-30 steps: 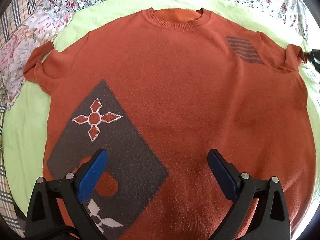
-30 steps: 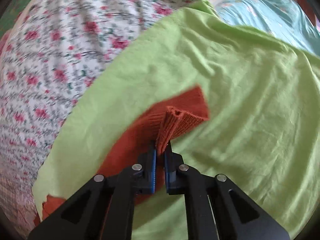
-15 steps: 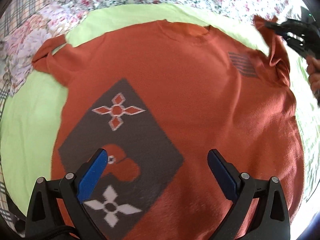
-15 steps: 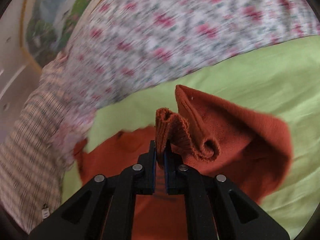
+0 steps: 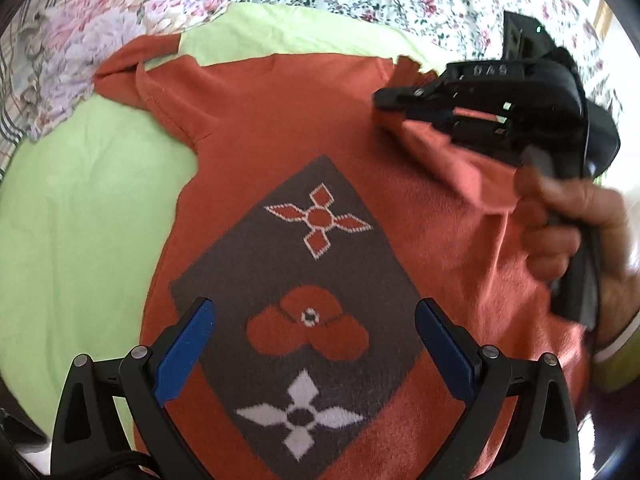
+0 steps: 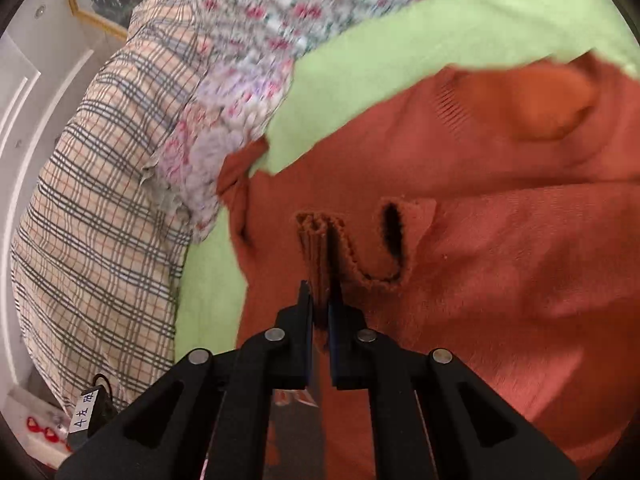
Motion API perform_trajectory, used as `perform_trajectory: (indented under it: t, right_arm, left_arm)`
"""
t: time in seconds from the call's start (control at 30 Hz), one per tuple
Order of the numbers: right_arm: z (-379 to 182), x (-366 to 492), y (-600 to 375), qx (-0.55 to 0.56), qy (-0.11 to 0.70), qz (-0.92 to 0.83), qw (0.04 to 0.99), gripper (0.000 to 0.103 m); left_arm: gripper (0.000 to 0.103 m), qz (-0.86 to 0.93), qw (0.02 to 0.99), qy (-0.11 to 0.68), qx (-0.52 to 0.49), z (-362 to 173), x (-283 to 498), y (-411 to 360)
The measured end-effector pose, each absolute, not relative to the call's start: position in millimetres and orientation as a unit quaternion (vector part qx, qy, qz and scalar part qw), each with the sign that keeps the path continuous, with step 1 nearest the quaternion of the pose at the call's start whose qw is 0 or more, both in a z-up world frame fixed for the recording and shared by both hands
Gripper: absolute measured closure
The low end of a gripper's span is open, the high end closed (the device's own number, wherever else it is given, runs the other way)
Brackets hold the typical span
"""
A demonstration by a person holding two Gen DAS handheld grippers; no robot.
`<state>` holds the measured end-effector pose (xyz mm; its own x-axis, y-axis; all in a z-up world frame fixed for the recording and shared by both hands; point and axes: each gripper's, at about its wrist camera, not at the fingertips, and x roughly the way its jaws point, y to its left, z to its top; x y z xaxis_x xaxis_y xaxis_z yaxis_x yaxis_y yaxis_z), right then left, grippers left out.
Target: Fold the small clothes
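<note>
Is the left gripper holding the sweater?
No, the left gripper hangs open above the sweater, its blue fingers wide apart with nothing between them.

Rust-orange sweater [image 5: 256, 128], lime-green sheet [image 5: 88, 208]

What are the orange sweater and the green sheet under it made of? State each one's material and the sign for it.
Orange sweater: knitted yarn, probably wool or acrylic. The sleeve cuff clamped in the right tongs shows ribbed stitches, and the surface looks matte and slightly fuzzy.
Green sheet: thin woven fabric, perhaps cotton. It looks smooth and matte with soft creases and no visible knit texture.
</note>
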<state>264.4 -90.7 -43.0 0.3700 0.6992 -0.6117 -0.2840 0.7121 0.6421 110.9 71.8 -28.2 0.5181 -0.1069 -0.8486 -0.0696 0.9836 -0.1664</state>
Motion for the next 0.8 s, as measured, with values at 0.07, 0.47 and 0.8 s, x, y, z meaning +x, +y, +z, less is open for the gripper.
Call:
perform_trajectory:
  t: [0.07,0.47,0.8]
  right_arm:
    - [-48.7,265.4,-85.8,0.226,0.478,0.308,0.791,0.089]
    - [-11.8,178.2,-178.6,0.268,0.403,0.203,0.851,0.048]
    - [1.6,87.9,-256.2,0.294,0.355,0.09,0.883,0.045]
  left_arm:
    - [0.003,-0.021,0.866,0.488,-0.106,-28.9,118.8,76.4]
    - [0.003,-0.088,0.844,0.499,-0.173,-54.6,239.1,81.2]
    - [0.096,-0.118,0.88,0.449,-0.096,-34.5,269.9,58.4]
